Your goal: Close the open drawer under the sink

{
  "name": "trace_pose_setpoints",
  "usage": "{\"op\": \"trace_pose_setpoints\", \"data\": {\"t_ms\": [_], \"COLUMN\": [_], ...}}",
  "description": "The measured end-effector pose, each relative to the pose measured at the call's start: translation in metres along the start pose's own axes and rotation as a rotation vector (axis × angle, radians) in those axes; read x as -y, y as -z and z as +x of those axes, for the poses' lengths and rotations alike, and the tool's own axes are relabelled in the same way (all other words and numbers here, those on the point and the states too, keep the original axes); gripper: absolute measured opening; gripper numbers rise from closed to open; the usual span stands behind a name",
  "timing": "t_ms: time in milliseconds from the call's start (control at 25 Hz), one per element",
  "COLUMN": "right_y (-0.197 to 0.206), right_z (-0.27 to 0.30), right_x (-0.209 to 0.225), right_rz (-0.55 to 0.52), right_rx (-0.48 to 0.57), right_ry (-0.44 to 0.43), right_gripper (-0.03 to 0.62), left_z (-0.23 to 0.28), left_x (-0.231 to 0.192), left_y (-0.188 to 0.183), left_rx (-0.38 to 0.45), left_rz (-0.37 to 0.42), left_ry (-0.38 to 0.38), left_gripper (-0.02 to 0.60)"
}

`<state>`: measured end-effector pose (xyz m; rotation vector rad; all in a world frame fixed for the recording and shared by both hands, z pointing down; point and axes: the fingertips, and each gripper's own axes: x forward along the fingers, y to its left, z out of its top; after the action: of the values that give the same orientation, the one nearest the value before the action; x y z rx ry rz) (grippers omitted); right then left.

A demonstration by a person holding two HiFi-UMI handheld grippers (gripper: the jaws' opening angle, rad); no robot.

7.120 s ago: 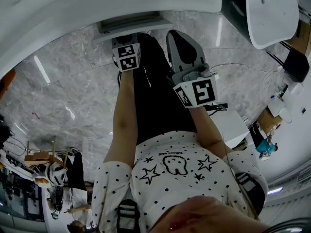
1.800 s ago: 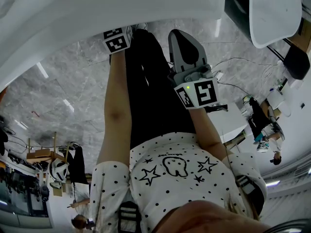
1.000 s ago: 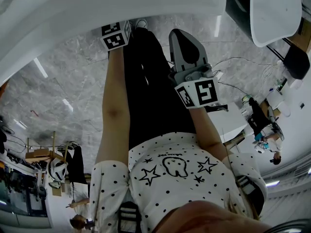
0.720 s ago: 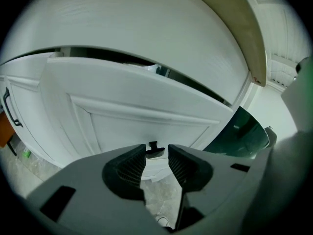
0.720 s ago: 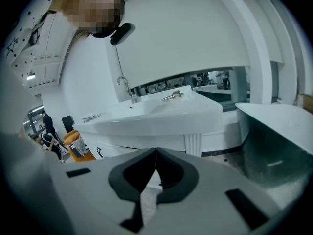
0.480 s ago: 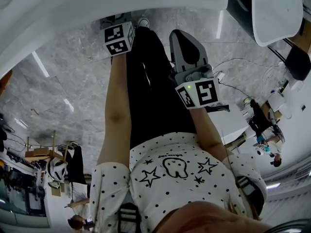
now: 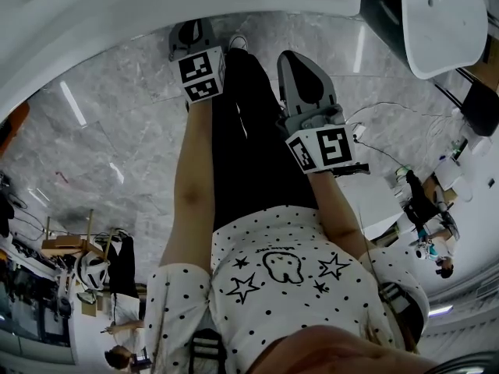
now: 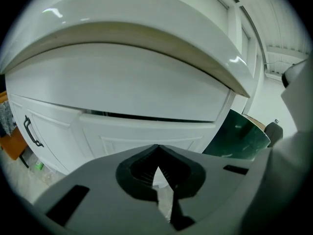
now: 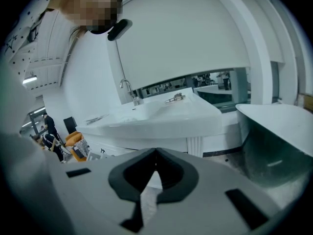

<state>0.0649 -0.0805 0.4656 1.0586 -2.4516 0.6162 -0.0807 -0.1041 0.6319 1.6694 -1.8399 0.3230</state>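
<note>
Drawer [image 8: 146,87] is sitting right under the sink [image 8: 146,23] rim, long axis running left-right, front facing the left gripper [image 8: 157,151]. Its jaws have just been closing and are meeting on nothing. Right gripper [image 9: 155,153] is holding its jaws together too, empty.

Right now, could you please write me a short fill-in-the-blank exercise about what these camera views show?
1. The jaws of the grey right tool are ____, with nothing between them.
2. In the right gripper view, a curved metal ____ stands at the back of the glossy white basin.
3. In the left gripper view, the small black handle on the white cabinet door lies near the picture's ____ edge.

Missing words: shut; tap; left.
</note>
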Motion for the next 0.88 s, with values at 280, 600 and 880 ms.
{"op": "trace_pose_setpoints", "data": {"t_ms": [280, 600, 880], "right_y": [-0.015, -0.034, -0.061], "right_z": [-0.010, -0.028, -0.050], "right_x": [-0.008, -0.020, -0.035], "right_rz": [-0.006, -0.001, -0.018], "right_rx": [0.004, 0.015, 0.040], "right_ry": [-0.014, -0.053, -0.111], "right_gripper": [0.014, 0.014, 0.014], "left_z": [-0.030, -0.070, -0.098], "left_x": [-0.007, -0.003, 0.006], "left_y": [-0.029, -0.068, -0.103], "left_rx": [0.024, 0.057, 0.081], "left_rz": [0.000, 0.029, 0.040], "left_ry": [-0.013, -0.013, -0.015], "left_gripper": [0.005, 0.005, 0.005]}}
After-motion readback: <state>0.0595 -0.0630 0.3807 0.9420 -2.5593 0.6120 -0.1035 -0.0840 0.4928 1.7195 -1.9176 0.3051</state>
